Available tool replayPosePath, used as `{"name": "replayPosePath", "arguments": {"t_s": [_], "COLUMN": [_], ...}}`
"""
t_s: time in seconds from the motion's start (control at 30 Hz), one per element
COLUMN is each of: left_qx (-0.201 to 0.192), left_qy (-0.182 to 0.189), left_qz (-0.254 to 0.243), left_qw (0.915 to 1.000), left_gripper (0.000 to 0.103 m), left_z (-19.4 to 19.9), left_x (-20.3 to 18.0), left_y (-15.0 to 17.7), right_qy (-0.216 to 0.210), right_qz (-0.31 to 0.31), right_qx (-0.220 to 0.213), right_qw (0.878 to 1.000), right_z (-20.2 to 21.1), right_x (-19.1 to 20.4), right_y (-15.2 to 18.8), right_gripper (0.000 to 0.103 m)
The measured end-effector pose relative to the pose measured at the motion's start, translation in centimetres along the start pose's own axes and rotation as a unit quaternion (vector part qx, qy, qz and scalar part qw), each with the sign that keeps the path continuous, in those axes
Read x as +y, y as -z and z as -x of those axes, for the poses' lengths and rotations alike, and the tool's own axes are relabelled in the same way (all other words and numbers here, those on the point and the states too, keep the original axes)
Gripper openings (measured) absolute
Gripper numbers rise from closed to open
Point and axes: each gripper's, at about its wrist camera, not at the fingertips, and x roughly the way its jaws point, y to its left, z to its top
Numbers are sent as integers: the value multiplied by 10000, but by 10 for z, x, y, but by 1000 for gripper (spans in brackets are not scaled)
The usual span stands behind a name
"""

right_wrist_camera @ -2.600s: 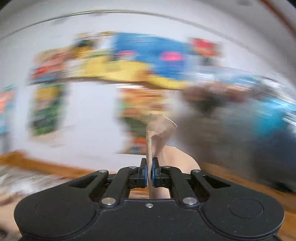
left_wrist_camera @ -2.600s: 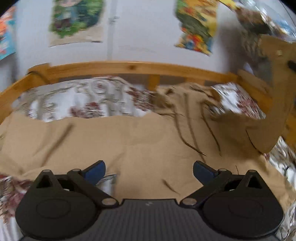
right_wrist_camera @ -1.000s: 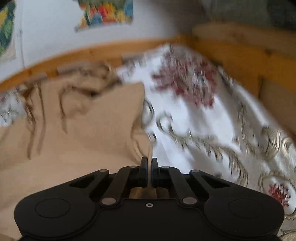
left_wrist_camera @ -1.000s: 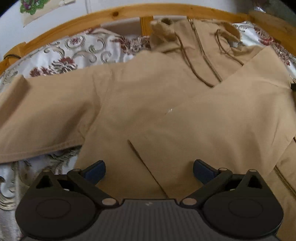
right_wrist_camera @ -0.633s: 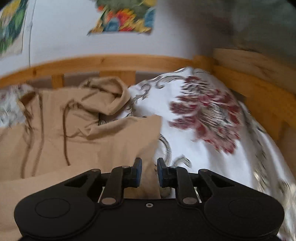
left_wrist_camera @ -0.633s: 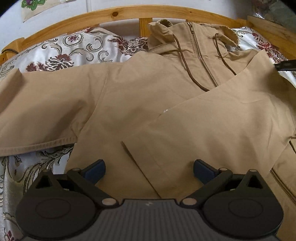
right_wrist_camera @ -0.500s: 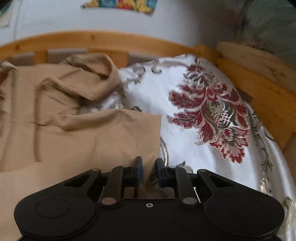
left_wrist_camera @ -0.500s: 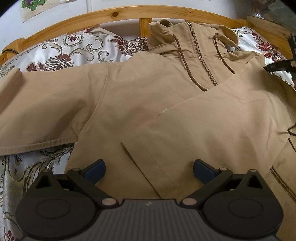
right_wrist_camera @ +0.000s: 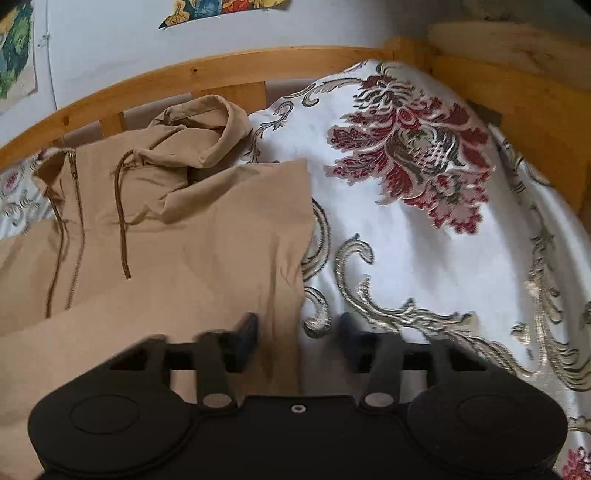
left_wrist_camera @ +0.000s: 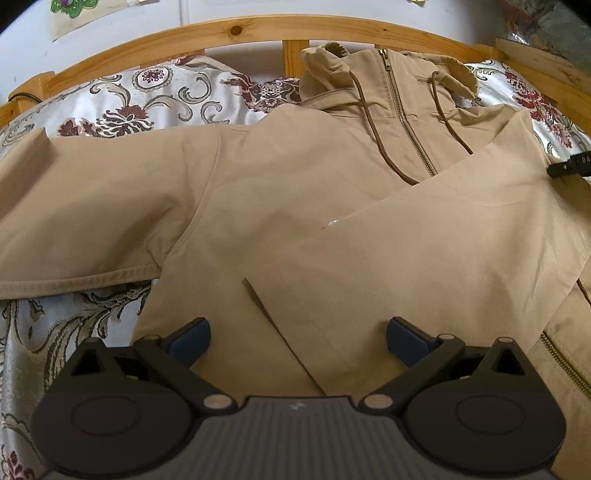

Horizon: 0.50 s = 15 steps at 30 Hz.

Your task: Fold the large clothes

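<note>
A tan hooded jacket with a front zipper and brown drawstrings lies flat on the bed, hood toward the headboard. Its right sleeve is folded across the chest; the left sleeve stretches out to the left. My left gripper is open and empty, just above the folded sleeve's cuff. In the right wrist view the jacket fills the left side. My right gripper is open and empty over the folded sleeve's right edge. Its tip shows in the left wrist view.
The bed has a white floral bedspread. A wooden headboard rail runs along the back and a wooden side rail stands on the right. Posters hang on the wall behind.
My right gripper laid the sleeve across the chest, then opened wide and let go of it. My left gripper stayed open, hovering over the cuff.
</note>
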Motion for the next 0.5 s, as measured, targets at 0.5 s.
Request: {"name": "replayPosePath", "arguments": {"t_s": [0.5], "left_qx": [-126], "left_qy": [26], "left_qz": [-8], "left_qw": [9999], "left_gripper": [103], "left_z": [5], "left_x": [7], "left_y": [9], "right_qy": [-108], "right_qz": [-469], "right_qx": [-71], "right_qw": [9988], "right_z": [10], "right_x": [-3], "right_y": [0], "right_gripper": [1]}}
